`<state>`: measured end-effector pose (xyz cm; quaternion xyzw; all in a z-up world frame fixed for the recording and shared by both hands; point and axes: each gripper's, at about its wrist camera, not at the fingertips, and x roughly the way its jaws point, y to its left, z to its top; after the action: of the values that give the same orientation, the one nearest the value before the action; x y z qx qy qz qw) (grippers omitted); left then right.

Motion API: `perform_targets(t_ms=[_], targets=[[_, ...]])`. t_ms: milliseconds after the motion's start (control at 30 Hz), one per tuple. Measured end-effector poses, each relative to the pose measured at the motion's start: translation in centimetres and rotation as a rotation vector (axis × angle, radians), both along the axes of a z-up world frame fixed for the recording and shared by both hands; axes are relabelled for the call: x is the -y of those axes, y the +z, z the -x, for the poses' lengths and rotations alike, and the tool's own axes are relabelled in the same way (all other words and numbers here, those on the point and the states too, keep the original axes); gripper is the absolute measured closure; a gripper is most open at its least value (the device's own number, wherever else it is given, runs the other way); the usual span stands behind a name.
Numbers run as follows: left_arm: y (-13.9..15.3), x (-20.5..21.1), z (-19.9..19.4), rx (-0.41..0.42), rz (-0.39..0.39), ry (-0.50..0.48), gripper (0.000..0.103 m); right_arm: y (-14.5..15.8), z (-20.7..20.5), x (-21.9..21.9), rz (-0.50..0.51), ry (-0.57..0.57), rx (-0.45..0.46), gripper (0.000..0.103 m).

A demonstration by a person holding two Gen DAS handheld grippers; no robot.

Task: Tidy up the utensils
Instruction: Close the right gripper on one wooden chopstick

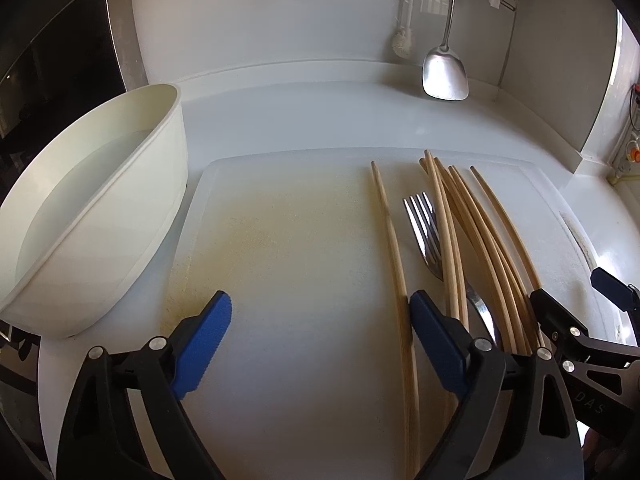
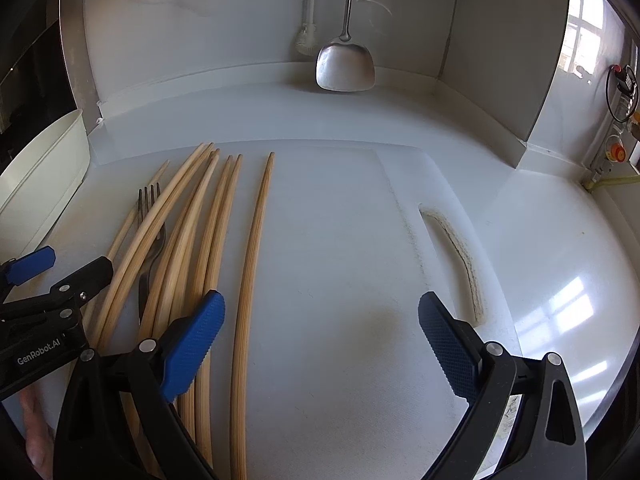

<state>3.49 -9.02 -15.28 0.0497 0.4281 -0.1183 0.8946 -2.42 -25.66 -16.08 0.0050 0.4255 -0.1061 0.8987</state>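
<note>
Several wooden chopsticks [image 1: 476, 236] lie lengthwise on a white cutting board [image 1: 288, 240], with a metal fork [image 1: 426, 232] among them. One chopstick [image 1: 394, 248] lies apart on the left of the pile. My left gripper [image 1: 320, 340] is open and empty, low over the board just left of the pile. In the right wrist view the chopsticks [image 2: 200, 240] and fork [image 2: 150, 216] lie at the left; one chopstick [image 2: 254, 248] lies apart on the right. My right gripper [image 2: 320, 340] is open and empty over the bare board [image 2: 340, 260], right of the pile.
A white oval tub [image 1: 92, 216] stands left of the board. A metal spatula [image 1: 444, 76] and a white brush [image 1: 402, 46] hang against the back wall. The white counter [image 2: 540, 260] extends to the right, with a wall corner [image 2: 528, 120] behind.
</note>
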Motion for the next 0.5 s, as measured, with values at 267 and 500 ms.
perform_targets(t_ms=[267, 500], targets=[[0.5, 1.0, 0.8, 0.009, 0.000, -0.040, 0.051, -0.1, -0.2, 0.3, -0.061, 0.022, 0.013, 0.019], [0.7, 1.6, 1.0, 0.010, -0.004, -0.054, 0.071, 0.2, -0.2, -0.9, -0.046, 0.071, 0.029, 0.044]])
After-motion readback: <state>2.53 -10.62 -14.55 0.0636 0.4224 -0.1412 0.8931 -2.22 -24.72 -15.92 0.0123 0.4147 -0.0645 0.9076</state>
